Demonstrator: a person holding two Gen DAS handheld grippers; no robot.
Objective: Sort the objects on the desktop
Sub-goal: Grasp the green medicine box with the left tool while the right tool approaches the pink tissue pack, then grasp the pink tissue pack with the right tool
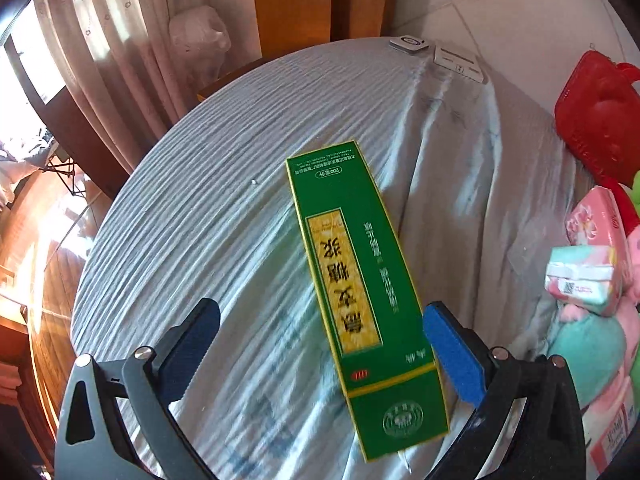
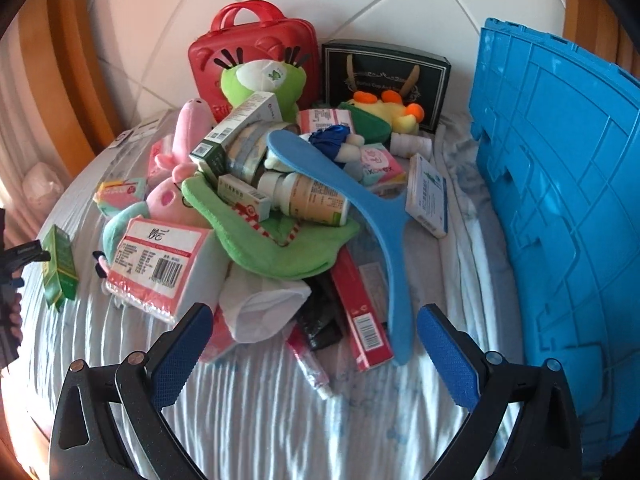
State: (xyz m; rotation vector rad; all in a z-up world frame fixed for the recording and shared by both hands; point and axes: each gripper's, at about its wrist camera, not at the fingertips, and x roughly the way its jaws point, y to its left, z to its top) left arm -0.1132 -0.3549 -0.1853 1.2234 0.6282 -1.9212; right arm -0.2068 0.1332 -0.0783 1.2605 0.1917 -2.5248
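Observation:
A long green and yellow medicine box (image 1: 360,280) lies on the pale blue cloth between the fingers of my left gripper (image 1: 320,328), which is open; the box rests against the right finger's blue pad (image 1: 452,352). The same box (image 2: 60,268) shows at the left of the right wrist view. My right gripper (image 2: 316,336) is open and empty, just in front of a heap of objects: a blue boomerang (image 2: 360,204), a white medicine bottle (image 2: 312,196), a green plush (image 2: 276,244), a pink tissue pack (image 2: 160,264), a red box (image 2: 360,308) and a white sock (image 2: 260,308).
A blue plastic crate (image 2: 560,200) stands at the right. A red case (image 2: 256,52) and a black gift box (image 2: 384,76) stand at the back against the tiled wall. Two small white devices (image 1: 436,54) lie at the table's far edge. Curtains hang at the left.

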